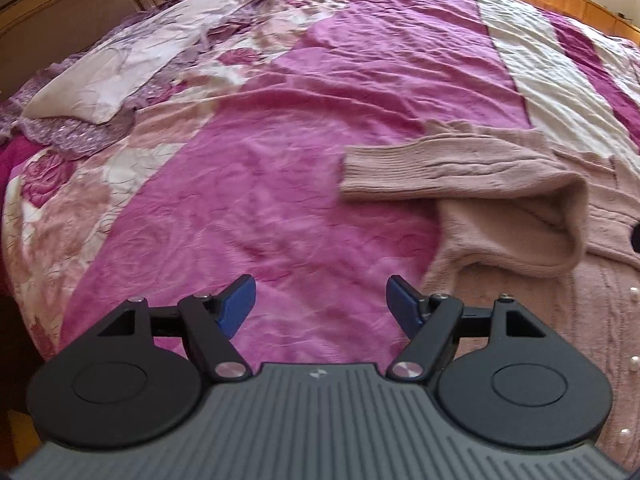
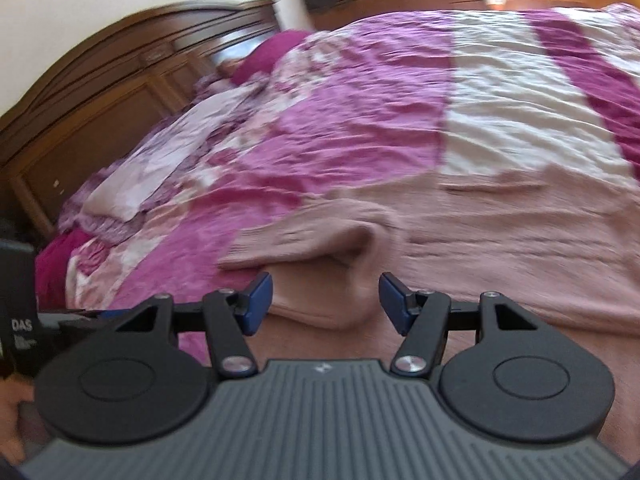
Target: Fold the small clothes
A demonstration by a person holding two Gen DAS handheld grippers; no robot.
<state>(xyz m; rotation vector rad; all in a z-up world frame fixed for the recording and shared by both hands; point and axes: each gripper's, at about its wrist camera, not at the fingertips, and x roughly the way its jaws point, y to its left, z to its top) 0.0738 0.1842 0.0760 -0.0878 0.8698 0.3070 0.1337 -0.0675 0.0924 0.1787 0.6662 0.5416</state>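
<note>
A pink knit sweater (image 1: 500, 184) lies on a wrinkled magenta floral bedspread (image 1: 280, 160); a wooden headboard (image 2: 100, 92) stands far left. Left gripper (image 1: 322, 304) and right gripper (image 2: 326, 302) gape wide, empty.

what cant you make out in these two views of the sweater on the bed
- Pink sweater, left wrist view: its right part is cut off by the frame edge, so its full shape is unknown.
- Same sweater, right wrist view: motion blur hides the knit and any folds.
- Sweater hem, right wrist view: hidden behind the right gripper.
- Small white beads, left wrist view: too small to identify.
- Left gripper: open over the bedspread, height unclear.
</note>
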